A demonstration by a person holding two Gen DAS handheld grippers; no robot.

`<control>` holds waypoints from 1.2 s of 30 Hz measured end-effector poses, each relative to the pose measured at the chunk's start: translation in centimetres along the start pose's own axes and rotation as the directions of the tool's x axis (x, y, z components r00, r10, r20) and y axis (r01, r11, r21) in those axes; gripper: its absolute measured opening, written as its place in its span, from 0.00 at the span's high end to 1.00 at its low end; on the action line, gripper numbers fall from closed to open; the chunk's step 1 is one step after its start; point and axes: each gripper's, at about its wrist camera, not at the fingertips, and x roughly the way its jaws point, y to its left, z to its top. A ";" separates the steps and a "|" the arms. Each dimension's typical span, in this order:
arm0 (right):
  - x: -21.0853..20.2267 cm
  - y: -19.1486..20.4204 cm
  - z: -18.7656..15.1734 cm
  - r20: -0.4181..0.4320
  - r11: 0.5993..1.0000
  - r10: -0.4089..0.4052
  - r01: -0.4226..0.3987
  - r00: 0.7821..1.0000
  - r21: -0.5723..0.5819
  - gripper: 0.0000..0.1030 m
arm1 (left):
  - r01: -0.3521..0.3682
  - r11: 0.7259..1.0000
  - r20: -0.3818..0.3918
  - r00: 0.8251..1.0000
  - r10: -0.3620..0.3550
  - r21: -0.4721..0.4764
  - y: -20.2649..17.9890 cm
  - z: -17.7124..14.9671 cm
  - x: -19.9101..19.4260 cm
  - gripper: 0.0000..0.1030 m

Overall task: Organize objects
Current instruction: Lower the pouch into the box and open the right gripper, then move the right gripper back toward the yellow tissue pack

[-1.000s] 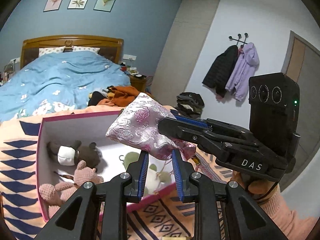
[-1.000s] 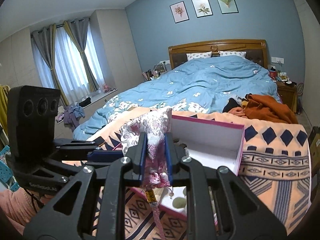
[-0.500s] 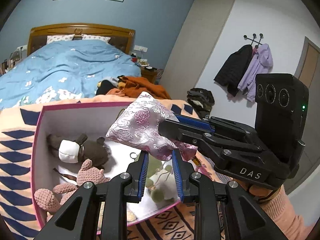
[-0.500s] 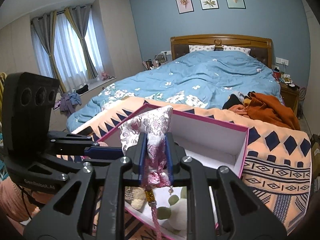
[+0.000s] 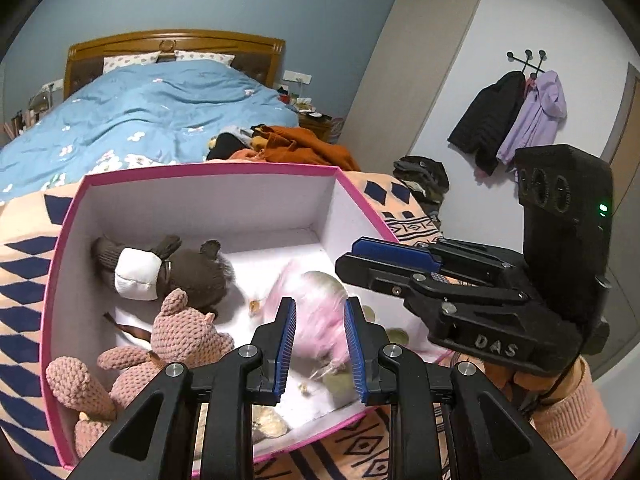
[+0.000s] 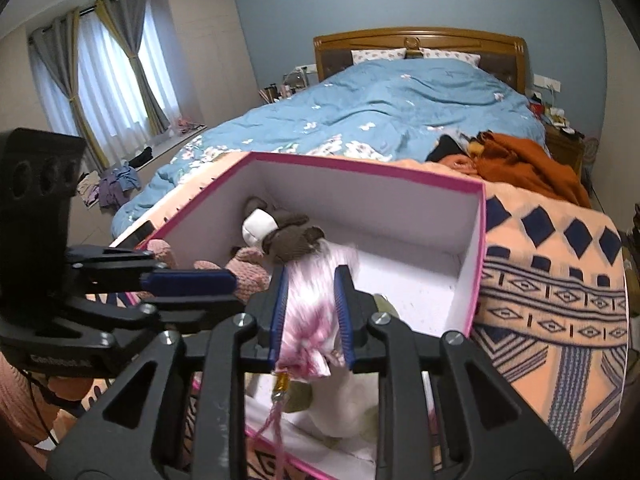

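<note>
Left wrist view: the blurred pink brocade drawstring pouch (image 5: 316, 308) lies inside the pink-rimmed white cardboard box (image 5: 208, 168), below and clear of the right gripper (image 5: 348, 258). The left gripper (image 5: 320, 340), nearer, is pressed narrow and empty.

Right wrist view: the right jaws have just been opening. The pouch (image 6: 310, 312) shows between them, lengthwise and loose.

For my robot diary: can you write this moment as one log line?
step: drop pouch | right claw: just been opening, pouch loose between jaws | target: box | already inside: plush toys

Bed (image 6: 400, 92): patterned blanket (image 6: 560, 280), pink box (image 6: 360, 174), orange clothes (image 6: 520, 160) on it.
</note>
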 end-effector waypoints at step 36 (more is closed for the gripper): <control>-9.7 5.2 -13.5 0.009 0.990 0.126 -0.126 0.992 0.070 0.52 | -0.027 0.991 0.094 0.996 0.015 0.134 -4.7 -12.5 -8.9 0.49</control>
